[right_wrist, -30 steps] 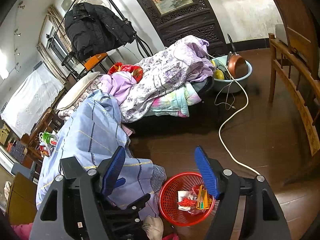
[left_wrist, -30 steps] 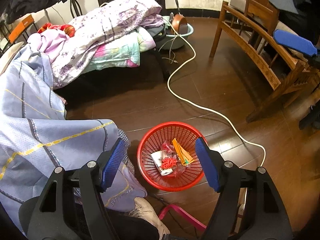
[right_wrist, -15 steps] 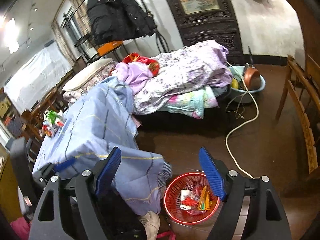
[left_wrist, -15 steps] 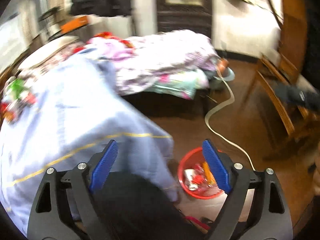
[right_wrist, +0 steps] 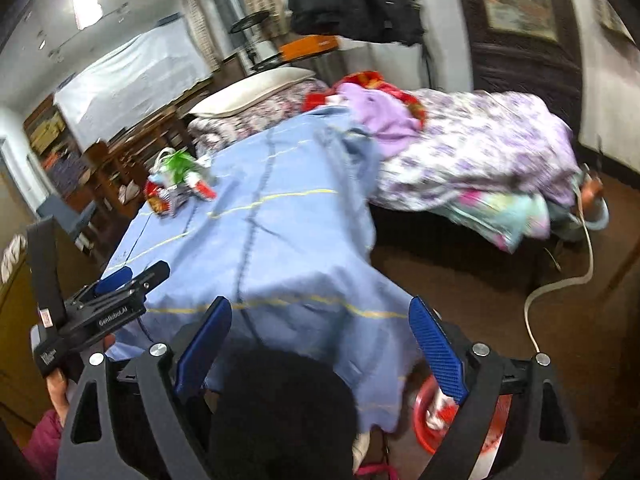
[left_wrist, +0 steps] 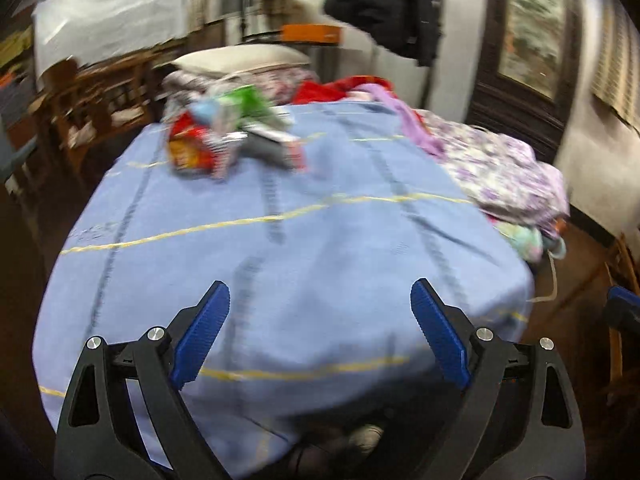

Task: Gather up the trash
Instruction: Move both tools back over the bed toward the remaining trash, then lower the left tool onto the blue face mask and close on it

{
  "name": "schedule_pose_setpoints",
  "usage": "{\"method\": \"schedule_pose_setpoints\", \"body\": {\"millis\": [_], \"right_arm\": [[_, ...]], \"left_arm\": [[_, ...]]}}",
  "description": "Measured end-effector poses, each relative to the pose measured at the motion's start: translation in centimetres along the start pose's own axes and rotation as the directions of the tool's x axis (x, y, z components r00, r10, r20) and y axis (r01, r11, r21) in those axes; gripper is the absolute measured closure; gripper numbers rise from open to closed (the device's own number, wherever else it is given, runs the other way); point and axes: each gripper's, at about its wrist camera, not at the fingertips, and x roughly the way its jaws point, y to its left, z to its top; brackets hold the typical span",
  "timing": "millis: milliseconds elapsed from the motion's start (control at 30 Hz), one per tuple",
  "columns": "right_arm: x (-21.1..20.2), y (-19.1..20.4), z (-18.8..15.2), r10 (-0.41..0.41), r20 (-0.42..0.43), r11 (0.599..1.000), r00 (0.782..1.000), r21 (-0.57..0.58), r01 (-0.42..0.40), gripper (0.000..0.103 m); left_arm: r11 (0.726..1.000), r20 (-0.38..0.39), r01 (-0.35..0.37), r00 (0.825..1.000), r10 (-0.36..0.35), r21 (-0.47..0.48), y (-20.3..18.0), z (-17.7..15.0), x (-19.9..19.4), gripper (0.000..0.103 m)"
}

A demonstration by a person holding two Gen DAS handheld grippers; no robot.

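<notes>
A pile of trash [left_wrist: 232, 136], red, green and white wrappers, lies at the far end of a table under a blue cloth [left_wrist: 300, 248]. My left gripper [left_wrist: 320, 332] hangs over the cloth's near edge, its jaws opening with nothing between them. My right gripper [right_wrist: 320, 346] is also opening and empty, above the cloth's near corner. In the right wrist view the trash pile [right_wrist: 176, 184] sits far left, and the left gripper [right_wrist: 136, 276] shows at the left in a hand. The red basket [right_wrist: 422, 424], with scraps inside, stands on the floor, half hidden behind my right finger.
Heaped floral bedding [right_wrist: 480, 152] lies on a low bed to the right of the blue cloth [right_wrist: 280, 240]. A white cable [right_wrist: 560, 284] runs across the brown floor. A black jacket [left_wrist: 392, 4] hangs at the back. Wooden chairs [left_wrist: 92, 100] stand at the left.
Both views have swung up and left, from the red basket on the floor to the blue cloth's top. Both pairs of jaws stand wider than before.
</notes>
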Motion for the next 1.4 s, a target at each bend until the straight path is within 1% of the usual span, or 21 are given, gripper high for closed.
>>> {"method": "schedule_pose_setpoints", "body": {"millis": [67, 133, 200, 333, 433, 500, 567, 633, 667, 767, 867, 967, 1067, 1100, 1167, 1267, 1300, 1367, 1400], "right_arm": [[2.1, 2.4, 0.4, -0.026, 0.004, 0.999, 1.000, -0.044, 0.026, 0.014], [3.6, 3.9, 0.8, -0.032, 0.002, 0.997, 0.999, -0.063, 0.032, 0.015], [5.3, 5.8, 1.2, -0.034, 0.031, 0.995, 0.999, -0.091, 0.037, 0.014], [7.9, 8.0, 1.7, -0.090, 0.108, 0.984, 0.990, -0.143, 0.105, 0.014], [9.4, 8.7, 1.5, -0.106, 0.133, 0.980, 0.985, -0.152, 0.126, 0.015], [9.9, 8.9, 1.4, -0.121, 0.130, 0.978, 0.984, -0.154, 0.140, 0.015], [9.7, 8.8, 1.2, -0.103, 0.152, 0.981, 0.983, -0.148, 0.125, 0.014], [10.0, 9.2, 1.1, -0.117, 0.149, 0.977, 0.982, -0.160, 0.141, 0.014], [10.4, 9.6, 1.1, -0.122, 0.136, 0.973, 0.983, -0.180, 0.145, 0.014], [11.0, 10.1, 1.1, -0.133, 0.118, 0.965, 0.984, -0.212, 0.156, 0.014], [11.1, 10.0, 1.2, -0.139, 0.115, 0.964, 0.984, -0.210, 0.161, 0.014], [11.2, 9.8, 1.3, -0.135, 0.112, 0.968, 0.984, -0.196, 0.155, 0.014], [11.3, 10.2, 1.2, -0.130, 0.119, 0.968, 0.984, -0.199, 0.152, 0.014], [11.3, 10.4, 1.2, -0.131, 0.119, 0.967, 0.984, -0.202, 0.153, 0.014], [11.4, 10.8, 1.1, -0.131, 0.122, 0.965, 0.984, -0.214, 0.155, 0.014], [11.5, 11.1, 1.1, -0.136, 0.124, 0.963, 0.983, -0.217, 0.161, 0.014], [11.6, 11.1, 1.1, -0.140, 0.120, 0.962, 0.983, -0.218, 0.164, 0.014], [11.7, 11.3, 1.1, -0.151, 0.117, 0.960, 0.982, -0.222, 0.173, 0.014], [11.7, 11.4, 1.1, -0.155, 0.117, 0.958, 0.981, -0.224, 0.178, 0.014]], "left_arm": [[0.999, -0.005, -0.027, 1.000, 0.027, -0.028, 2.4, 0.4, 0.4, 0.014], [0.997, -0.010, -0.064, 0.998, 0.063, -0.049, 4.6, 1.4, 1.2, 0.014], [0.994, -0.008, -0.090, 0.996, 0.090, -0.067, 6.7, 2.7, 1.8, 0.014], [0.989, -0.010, -0.095, 0.996, 0.094, -0.112, 10.0, 5.3, 3.2, 0.014], [0.984, -0.024, -0.066, 0.998, 0.062, -0.164, 11.8, 7.2, 5.0, 0.014], [0.986, -0.030, -0.059, 0.998, 0.055, -0.158, 11.9, 8.3, 6.3, 0.014], [0.989, -0.024, -0.063, 0.998, 0.061, -0.130, 11.2, 9.2, 7.3, 0.014], [0.991, -0.015, -0.089, 0.996, 0.088, -0.096, 10.6, 10.4, 8.8, 0.014], [0.991, -0.014, -0.098, 0.995, 0.097, -0.094, 10.5, 10.8, 9.3, 0.014], [0.984, -0.043, -0.078, 0.996, 0.072, -0.162, 11.8, 12.1, 11.5, 0.014], [0.974, -0.077, -0.086, 0.995, 0.071, -0.209, 14.2, 12.0, 12.3, 0.014], [0.966, -0.089, -0.077, 0.994, 0.056, -0.248, 16.8, 10.5, 11.1, 0.014], [0.970, -0.094, -0.077, 0.994, 0.057, -0.232, 18.6, 8.8, 9.1, 0.014], [0.973, -0.091, -0.094, 0.993, 0.076, -0.213, 19.3, 8.0, 8.3, 0.014], [0.972, -0.087, -0.117, 0.991, 0.102, -0.203, 19.9, 7.4, 7.4, 0.014], [0.968, -0.063, -0.047, 0.997, 0.032, -0.246, 20.3, 7.8, 6.8, 0.014], [0.963, -0.052, -0.015, 0.999, 0.001, -0.268, 20.1, 8.5, 7.0, 0.014], [0.960, -0.034, 0.022, 0.999, -0.033, -0.278, 19.4, 9.7, 7.4, 0.014], [0.962, -0.025, 0.022, 0.999, -0.030, -0.273, 18.5, 10.6, 8.1, 0.014]]}}
